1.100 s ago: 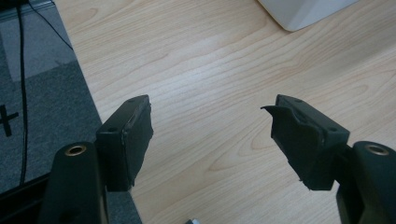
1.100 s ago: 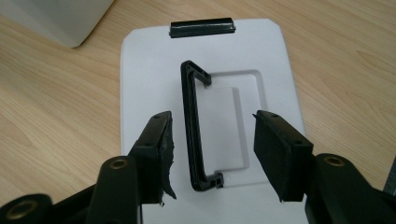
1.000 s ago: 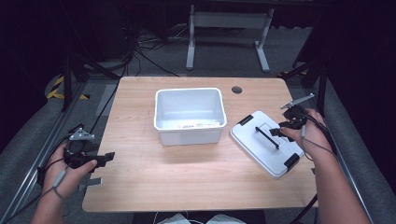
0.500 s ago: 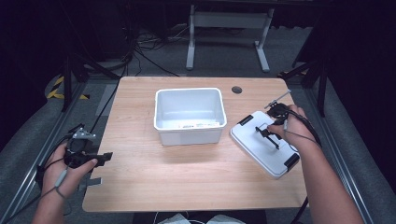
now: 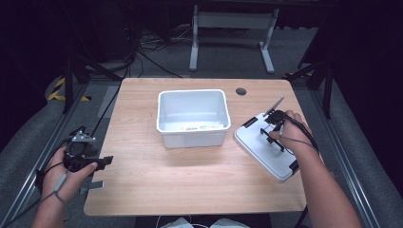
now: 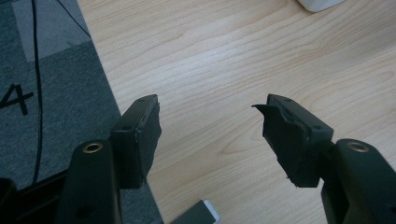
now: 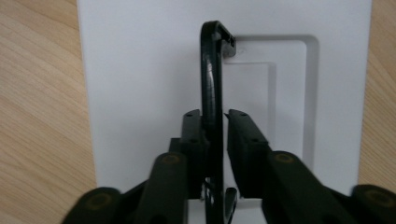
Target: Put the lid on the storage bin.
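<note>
Now the right claw [image 7: 215, 122] has just closed on the black handle [image 7: 211, 70] of the white lid [image 5: 266, 151], lying at 3 o'clock of the bin [image 5: 192, 116]; lifting and fitting remain. Left claw [image 6: 210, 130] gapes empty.

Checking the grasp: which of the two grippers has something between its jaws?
The right gripper: its jaws, which have just been closing, clamp the black handle of the white lid. The left gripper has only table between its jaws.

Glossy black plastic handle [image 7: 211, 79] on a smooth white plastic lid [image 7: 140, 70]; matt wooden table [image 5: 142, 190].
</note>
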`<state>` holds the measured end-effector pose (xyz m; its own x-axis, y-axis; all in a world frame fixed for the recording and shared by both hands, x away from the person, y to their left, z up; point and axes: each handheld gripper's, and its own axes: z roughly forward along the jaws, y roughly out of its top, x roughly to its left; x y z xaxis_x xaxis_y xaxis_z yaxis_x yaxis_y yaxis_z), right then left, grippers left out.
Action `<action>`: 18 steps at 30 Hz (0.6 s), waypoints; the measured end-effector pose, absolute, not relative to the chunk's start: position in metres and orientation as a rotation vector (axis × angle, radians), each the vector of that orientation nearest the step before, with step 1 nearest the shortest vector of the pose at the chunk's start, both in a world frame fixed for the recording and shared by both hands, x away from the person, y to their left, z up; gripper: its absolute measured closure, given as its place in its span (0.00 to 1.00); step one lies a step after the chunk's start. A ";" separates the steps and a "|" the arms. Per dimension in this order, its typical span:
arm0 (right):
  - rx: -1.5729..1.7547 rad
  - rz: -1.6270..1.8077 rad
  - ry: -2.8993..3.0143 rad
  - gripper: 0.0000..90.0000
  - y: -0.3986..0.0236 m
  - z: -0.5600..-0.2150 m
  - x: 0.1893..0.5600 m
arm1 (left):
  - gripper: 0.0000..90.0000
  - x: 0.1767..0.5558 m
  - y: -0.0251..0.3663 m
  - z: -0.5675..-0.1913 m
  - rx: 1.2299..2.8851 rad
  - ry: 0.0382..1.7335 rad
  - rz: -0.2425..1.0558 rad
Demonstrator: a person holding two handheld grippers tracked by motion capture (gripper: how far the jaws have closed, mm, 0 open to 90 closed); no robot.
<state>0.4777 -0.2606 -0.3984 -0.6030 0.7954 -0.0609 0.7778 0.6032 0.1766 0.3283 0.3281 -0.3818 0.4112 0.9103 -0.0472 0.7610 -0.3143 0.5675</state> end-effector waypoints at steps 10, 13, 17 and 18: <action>1.297 0.227 2.652 0.95 -0.268 -0.385 0.477 | 0.41 0.330 0.326 -0.384 2.188 1.401 0.391; 1.287 0.240 2.653 0.95 -0.269 -0.378 0.476 | 0.41 0.330 0.326 -0.384 2.179 1.404 0.389; 1.252 0.264 2.642 0.95 -0.271 -0.358 0.474 | 0.41 0.329 0.328 -0.384 2.179 1.405 0.392; 1.246 0.266 2.642 0.95 -0.271 -0.354 0.473 | 0.41 0.329 0.328 -0.384 2.175 1.407 0.391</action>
<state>0.4734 -0.2713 -0.3544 -0.6217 0.7756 -0.1098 0.7380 0.6269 0.2496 0.3285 0.3279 -0.3842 0.4200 0.9068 -0.0366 0.7582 -0.3285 0.5633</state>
